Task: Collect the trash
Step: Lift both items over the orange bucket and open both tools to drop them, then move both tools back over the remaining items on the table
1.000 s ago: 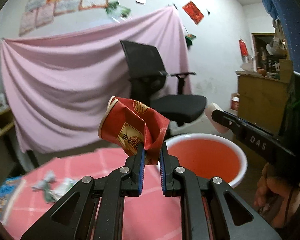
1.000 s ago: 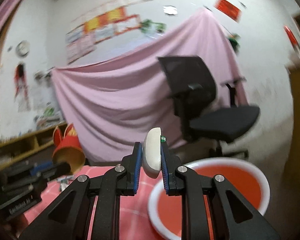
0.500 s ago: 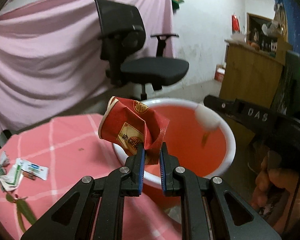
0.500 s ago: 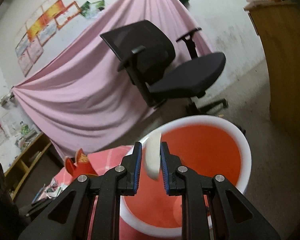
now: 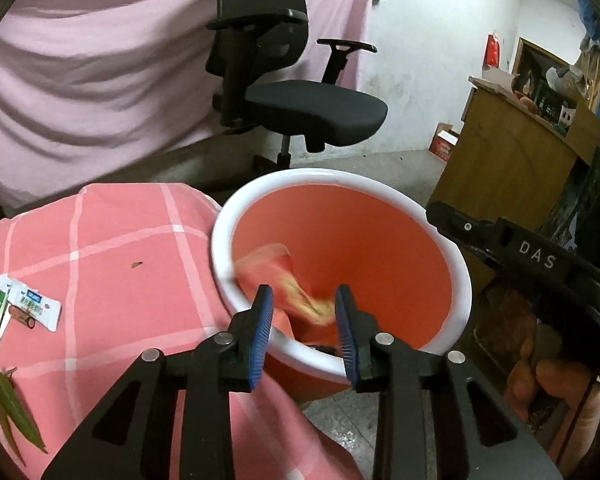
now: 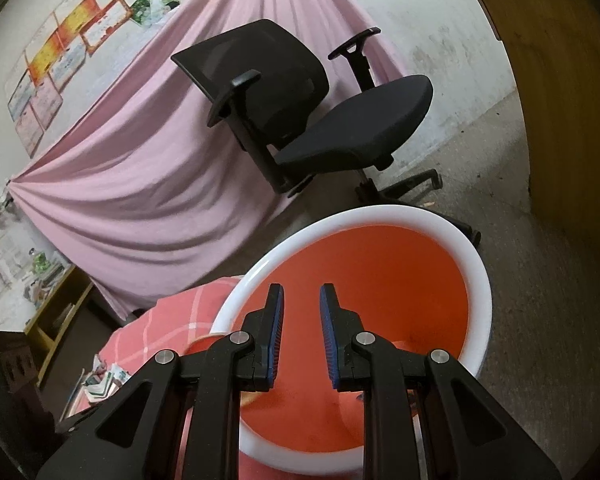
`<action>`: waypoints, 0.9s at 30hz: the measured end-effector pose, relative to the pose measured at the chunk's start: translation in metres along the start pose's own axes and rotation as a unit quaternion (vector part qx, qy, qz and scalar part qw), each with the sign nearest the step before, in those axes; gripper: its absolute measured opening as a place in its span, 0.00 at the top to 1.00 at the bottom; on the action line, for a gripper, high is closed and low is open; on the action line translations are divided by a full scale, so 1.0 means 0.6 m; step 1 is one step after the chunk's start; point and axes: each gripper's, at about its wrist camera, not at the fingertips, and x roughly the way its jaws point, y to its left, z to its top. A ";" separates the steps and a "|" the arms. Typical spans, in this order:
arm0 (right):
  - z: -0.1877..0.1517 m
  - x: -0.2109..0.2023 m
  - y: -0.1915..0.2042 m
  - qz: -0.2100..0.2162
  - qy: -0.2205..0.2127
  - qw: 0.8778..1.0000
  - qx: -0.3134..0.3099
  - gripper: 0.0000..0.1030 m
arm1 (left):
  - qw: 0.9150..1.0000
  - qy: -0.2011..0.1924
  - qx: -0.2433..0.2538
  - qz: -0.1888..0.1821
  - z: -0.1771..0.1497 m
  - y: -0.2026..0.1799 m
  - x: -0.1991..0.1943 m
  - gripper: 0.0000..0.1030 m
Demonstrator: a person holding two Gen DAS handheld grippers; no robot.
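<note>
An orange bin with a white rim (image 5: 440, 240) stands beside the pink checked table (image 5: 112, 248); it also shows in the right wrist view (image 6: 476, 264). My left gripper (image 5: 304, 316) is open over the bin's near rim. A crushed red paper cup (image 5: 288, 280), blurred, is falling between its fingers into the bin. My right gripper (image 6: 302, 312) is open and empty over the bin; its body shows at the right of the left wrist view (image 5: 532, 256). Wrappers (image 5: 16, 308) and green leaves (image 5: 12, 400) lie on the table's left part.
A black office chair (image 5: 284, 92) stands behind the bin in front of a pink hanging cloth (image 5: 80, 68). A wooden cabinet (image 5: 516, 160) stands to the right. A low shelf (image 6: 56, 312) stands at the left wall.
Both grippers moved down over the bin and opened. The red cup left my left gripper and is dropping in. The white object left my right gripper and is no longer seen.
</note>
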 end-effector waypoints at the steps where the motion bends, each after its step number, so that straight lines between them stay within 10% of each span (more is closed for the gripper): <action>1: 0.000 0.000 0.002 -0.001 0.000 1.000 -0.004 0.84 | 1.000 -0.004 -0.002 0.004 0.000 0.003 -0.005 0.74; 16: -0.012 0.002 0.097 0.013 -0.030 0.998 -0.060 0.81 | 0.989 -0.102 -0.074 0.079 -0.012 0.130 -0.146 0.72; 27: -0.043 0.018 0.242 0.064 -0.056 0.989 -0.122 0.70 | 0.957 -0.187 -0.111 0.190 -0.066 0.226 -0.263 0.69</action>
